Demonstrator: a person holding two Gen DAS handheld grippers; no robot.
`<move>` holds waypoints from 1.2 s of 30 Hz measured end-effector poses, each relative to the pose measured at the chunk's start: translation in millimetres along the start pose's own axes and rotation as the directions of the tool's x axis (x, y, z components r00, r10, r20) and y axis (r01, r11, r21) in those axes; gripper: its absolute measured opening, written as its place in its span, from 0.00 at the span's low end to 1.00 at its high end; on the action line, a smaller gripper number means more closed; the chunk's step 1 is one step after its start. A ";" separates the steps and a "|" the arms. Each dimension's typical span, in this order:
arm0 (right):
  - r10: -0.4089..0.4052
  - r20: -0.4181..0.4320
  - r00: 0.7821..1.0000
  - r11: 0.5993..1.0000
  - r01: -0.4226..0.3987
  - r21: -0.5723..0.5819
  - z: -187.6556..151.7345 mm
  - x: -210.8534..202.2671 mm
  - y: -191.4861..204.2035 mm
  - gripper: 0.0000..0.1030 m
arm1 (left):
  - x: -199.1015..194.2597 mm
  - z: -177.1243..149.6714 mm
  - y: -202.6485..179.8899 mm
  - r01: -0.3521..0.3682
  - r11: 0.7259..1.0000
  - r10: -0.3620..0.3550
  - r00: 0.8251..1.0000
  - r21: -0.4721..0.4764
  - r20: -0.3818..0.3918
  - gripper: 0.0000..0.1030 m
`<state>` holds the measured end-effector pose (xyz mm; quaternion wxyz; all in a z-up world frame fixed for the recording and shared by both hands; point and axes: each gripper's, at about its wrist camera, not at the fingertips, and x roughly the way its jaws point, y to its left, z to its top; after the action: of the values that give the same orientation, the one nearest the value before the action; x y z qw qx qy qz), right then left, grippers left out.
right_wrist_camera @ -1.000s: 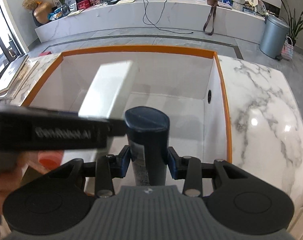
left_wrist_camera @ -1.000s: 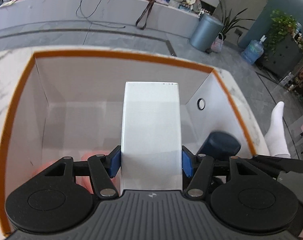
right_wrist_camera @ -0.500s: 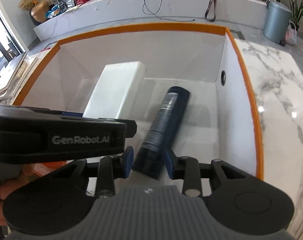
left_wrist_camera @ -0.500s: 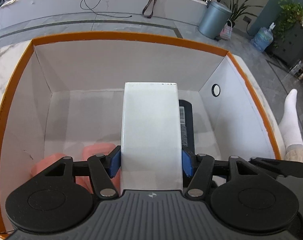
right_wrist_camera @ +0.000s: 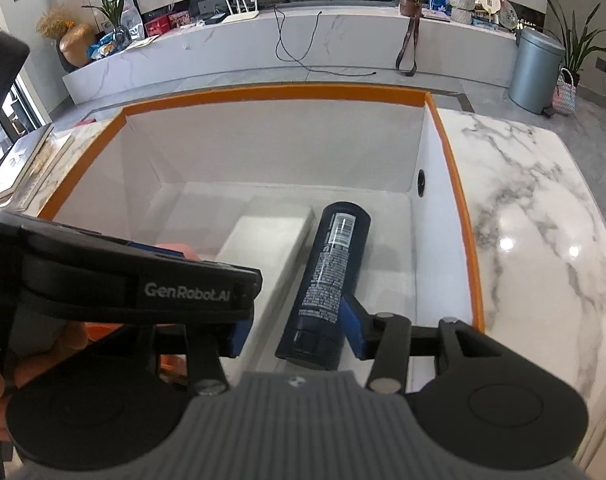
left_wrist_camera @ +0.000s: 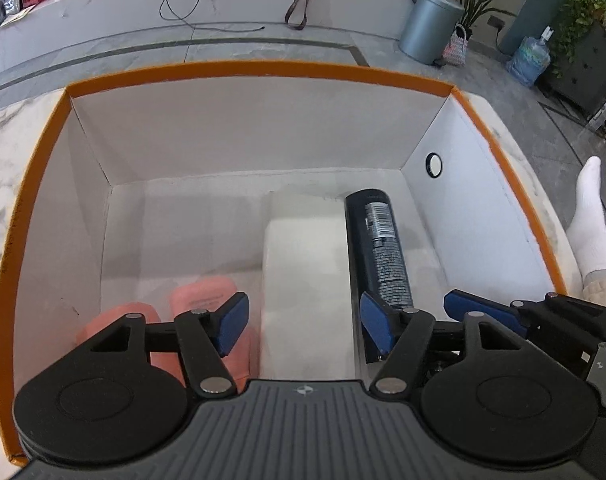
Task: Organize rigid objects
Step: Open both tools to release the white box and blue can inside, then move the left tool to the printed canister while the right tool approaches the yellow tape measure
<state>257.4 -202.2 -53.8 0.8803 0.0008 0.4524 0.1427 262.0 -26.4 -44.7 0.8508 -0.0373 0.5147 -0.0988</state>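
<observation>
Can lies loose between right claw's parted pads.

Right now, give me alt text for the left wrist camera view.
The open left gripper hangs over an orange-rimmed white box, its jaws just opened. Below lie a white box, a dark spray can alongside, and pink items.

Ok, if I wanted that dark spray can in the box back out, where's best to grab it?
Probably across the middle of the dark spray can, from straight above. It lies flat on the floor of the box, with the white box close on one side, so the fingers should straddle its round width.
</observation>
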 end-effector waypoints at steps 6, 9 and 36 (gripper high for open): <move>-0.031 0.062 0.998 0.999 0.034 -0.042 -5.1 -18.8 8.3 0.54 | -25.0 -8.8 -7.4 0.006 0.998 -0.012 0.995 0.055 0.101 0.73; -0.031 0.096 0.995 0.998 0.036 -0.047 -8.0 -29.9 10.6 0.54 | -41.8 -14.6 -9.5 -0.003 0.998 -0.008 0.988 0.068 0.155 0.73; 0.039 0.191 0.981 0.999 -0.042 0.013 -100.7 -87.0 49.1 0.71 | -132.3 -105.9 35.3 -0.069 0.997 0.061 0.962 0.024 0.267 0.73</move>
<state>117.0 -189.9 -37.6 0.9165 0.0314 0.3669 0.1560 113.5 39.4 14.9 0.9155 -0.0193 0.3950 -0.0733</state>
